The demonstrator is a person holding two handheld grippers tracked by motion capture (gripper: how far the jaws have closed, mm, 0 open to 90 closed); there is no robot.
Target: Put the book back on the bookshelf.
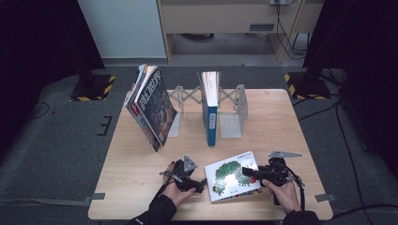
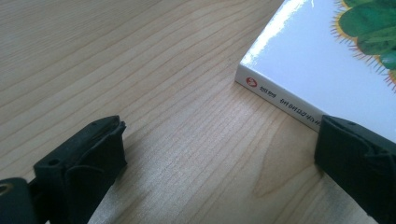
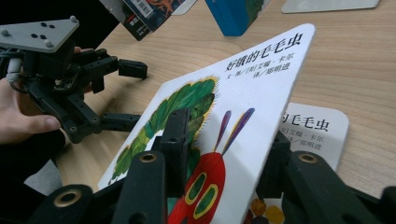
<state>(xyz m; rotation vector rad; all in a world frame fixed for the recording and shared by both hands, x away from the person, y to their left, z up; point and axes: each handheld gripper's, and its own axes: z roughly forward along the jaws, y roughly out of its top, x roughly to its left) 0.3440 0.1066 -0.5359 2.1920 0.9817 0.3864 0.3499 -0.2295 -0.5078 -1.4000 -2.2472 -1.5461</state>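
Near table's front edge, at 5 o'clock from upright blue book (image 1: 210,123), lies caterpillar picture book (image 1: 233,176), cover up. I have right gripper (image 1: 248,172) clamped on its front cover (image 3: 243,112) at book's 3 o'clock edge; cover lifts clear of page below. Left gripper (image 1: 199,182) at 9 o'clock of book, jaws wide apart, holding nothing, one jaw touching spine corner. I judge board stiff, glossy, slippery, light; take spine edge for whole book. Leaning books (image 1: 150,105) at 11 o'clock.
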